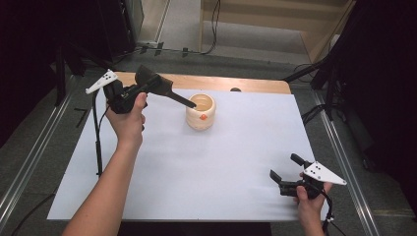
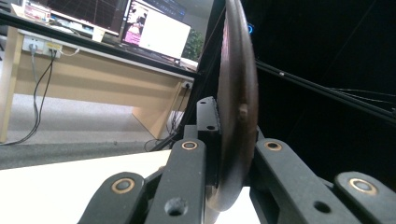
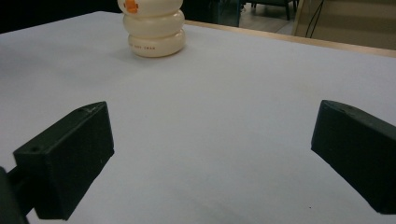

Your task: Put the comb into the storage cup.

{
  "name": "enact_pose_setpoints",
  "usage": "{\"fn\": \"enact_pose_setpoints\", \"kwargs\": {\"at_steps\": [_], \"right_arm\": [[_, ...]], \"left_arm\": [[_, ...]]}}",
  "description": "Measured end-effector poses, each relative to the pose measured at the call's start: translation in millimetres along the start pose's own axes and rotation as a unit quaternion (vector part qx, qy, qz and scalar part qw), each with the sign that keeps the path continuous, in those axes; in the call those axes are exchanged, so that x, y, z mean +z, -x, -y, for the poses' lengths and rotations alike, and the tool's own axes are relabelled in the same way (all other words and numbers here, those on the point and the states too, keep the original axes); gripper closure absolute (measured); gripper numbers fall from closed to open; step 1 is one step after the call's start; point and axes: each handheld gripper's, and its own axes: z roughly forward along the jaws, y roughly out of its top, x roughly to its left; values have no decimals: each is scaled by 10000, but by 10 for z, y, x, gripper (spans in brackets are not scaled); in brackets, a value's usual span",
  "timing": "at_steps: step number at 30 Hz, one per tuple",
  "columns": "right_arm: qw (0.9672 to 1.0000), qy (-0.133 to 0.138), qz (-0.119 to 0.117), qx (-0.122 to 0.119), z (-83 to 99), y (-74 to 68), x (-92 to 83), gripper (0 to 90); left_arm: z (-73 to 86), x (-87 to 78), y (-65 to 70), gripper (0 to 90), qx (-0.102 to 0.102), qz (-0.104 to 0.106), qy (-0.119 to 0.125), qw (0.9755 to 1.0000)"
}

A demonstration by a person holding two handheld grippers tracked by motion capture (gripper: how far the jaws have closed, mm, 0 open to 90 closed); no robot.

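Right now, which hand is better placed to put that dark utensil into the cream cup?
Left: its hand-held gripper already clamps the dark utensil, tip over the cream cup. The right one sits open, far off.

Two claws are at work, one in each of the person's two hands: the left claw [image 1: 147, 84] and the right claw [image 1: 284, 173]. On the one white tabletop [image 1: 221, 162] stands one cream ridged cup [image 1: 200, 112], and one dark flat utensil [image 1: 160, 87] sits clamped in the left claw. Beyond the tabletop, the left gripper view takes in one wooden desk [image 2: 84, 79] carrying two lit monitors [image 2: 161, 32].
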Motion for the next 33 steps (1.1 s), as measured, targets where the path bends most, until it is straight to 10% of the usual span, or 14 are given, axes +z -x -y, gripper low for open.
{"fn": "enact_pose_setpoints", "kwargs": {"at_steps": [33], "right_arm": [[10000, -7, -35, -30, 5, 4, 9, 0]], "left_arm": [[107, 356, -168, 859, -67, -311, -23, 9995]]}}
